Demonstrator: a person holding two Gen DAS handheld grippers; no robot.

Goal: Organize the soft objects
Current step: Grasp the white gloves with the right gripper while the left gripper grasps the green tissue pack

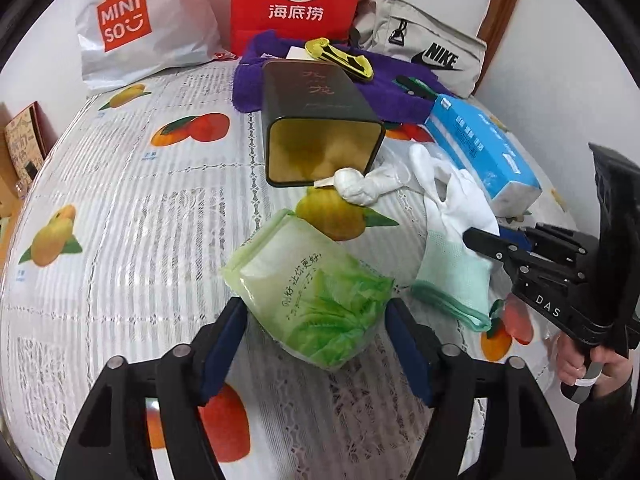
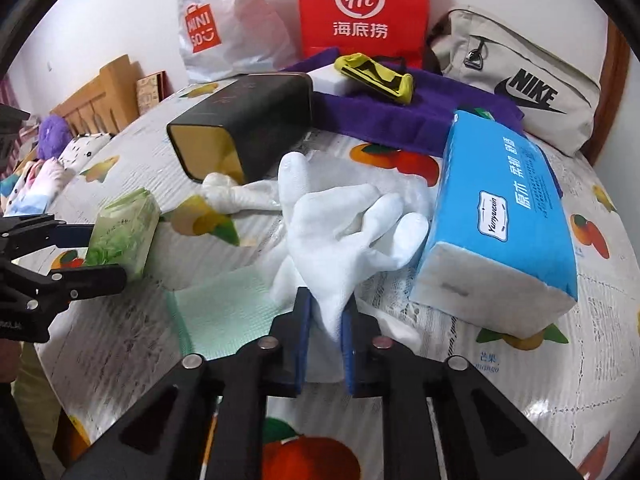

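Observation:
A green tissue pack lies on the fruit-print tablecloth. Its near end sits between the fingertips of my open left gripper, which flank it without visibly squeezing. My right gripper is shut on the cuff of a white glove, whose fingers spread out ahead over the cloth. Beside the glove lies a flat pale green cloth. A rolled white glove rests at the mouth of a dark tin that lies on its side. The left wrist view shows the right gripper pinching the glove.
A blue tissue box lies right of the glove. Behind are a purple towel with a yellow item, a red paper bag, a white Miniso bag and a grey Nike bag. The table edge curves on the left.

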